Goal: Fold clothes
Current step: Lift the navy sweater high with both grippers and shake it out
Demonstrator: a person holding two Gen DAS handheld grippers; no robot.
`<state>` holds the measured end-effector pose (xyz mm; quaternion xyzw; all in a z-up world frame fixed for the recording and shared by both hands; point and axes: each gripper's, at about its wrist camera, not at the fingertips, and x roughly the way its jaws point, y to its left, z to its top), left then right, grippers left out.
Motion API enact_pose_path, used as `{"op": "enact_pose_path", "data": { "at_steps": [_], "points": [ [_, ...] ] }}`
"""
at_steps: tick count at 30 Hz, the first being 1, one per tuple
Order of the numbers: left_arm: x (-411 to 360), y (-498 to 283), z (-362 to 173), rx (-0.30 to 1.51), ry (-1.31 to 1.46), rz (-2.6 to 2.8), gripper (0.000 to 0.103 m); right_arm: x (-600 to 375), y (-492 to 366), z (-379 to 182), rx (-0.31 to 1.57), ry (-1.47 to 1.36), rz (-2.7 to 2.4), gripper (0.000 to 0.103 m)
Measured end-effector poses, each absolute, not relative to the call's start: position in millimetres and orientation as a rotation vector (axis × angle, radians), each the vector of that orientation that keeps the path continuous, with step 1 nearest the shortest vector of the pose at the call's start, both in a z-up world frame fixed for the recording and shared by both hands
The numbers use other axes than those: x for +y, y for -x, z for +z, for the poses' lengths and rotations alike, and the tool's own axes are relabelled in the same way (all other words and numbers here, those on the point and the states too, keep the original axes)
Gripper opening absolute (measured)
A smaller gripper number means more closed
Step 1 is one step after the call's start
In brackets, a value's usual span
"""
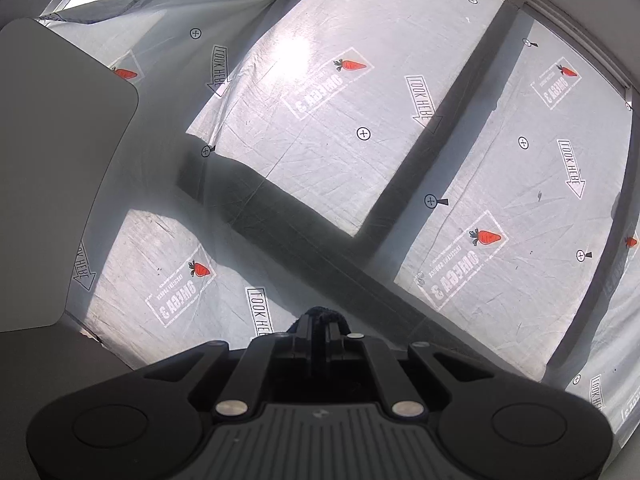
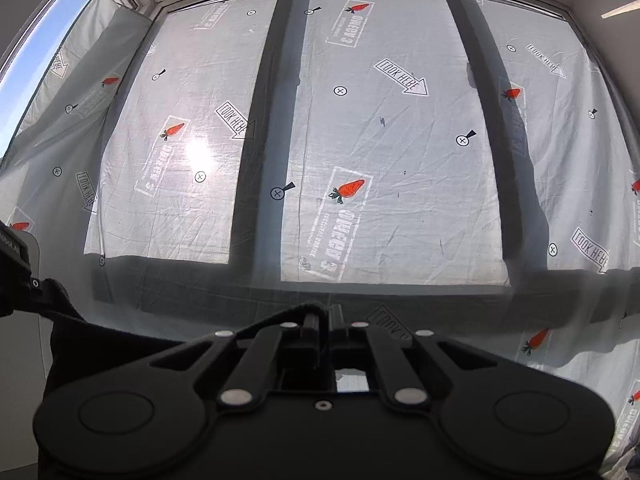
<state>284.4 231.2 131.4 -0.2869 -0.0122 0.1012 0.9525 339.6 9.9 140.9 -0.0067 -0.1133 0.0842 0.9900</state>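
Observation:
A dark garment (image 2: 120, 344) hangs in the air, stretched between my two grippers in front of a window. In the right wrist view my right gripper (image 2: 323, 316) is shut on its upper edge. That edge runs left to my left gripper (image 2: 38, 284), at the frame's left border, which also pinches the cloth. In the left wrist view the left gripper (image 1: 321, 326) is shut, with a small bunch of the dark garment (image 1: 320, 310) poking out past the fingertips. Most of the garment hangs below and is hidden by the gripper bodies.
A thin white sheet (image 2: 380, 140) printed with carrots and arrows covers the large window, whose dark frame bars (image 2: 260, 140) show through it. A flat grey panel (image 1: 60, 160) stands close on the left. Blue sky shows through a bare pane (image 2: 40, 40).

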Motion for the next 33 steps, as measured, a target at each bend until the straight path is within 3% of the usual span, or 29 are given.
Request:
{"op": "enact_pose_path", "data": {
  "at_steps": [10,19,26,33],
  "points": [
    [101.2,-225.5,173.9,-0.163,0.541,-0.001,0.005,-119.3,-238.1,195.0,-0.449,0.003,0.026,0.004],
    [52.5,-176.0,198.9,-0.248,0.510,-0.111,0.005,-179.2,-178.7,222.0,-0.532,-0.105,0.044,0.004],
    [60.0,-194.5,172.6,-0.126,0.467,-0.059,0.005,-180.8,-204.8,189.8,-0.387,-0.144,0.111,0.004],
    [90.4,-285.4,112.3,0.101,0.466,0.038,0.005,-152.0,-298.7,125.5,-0.149,-0.078,0.110,0.004]
  ]
}}
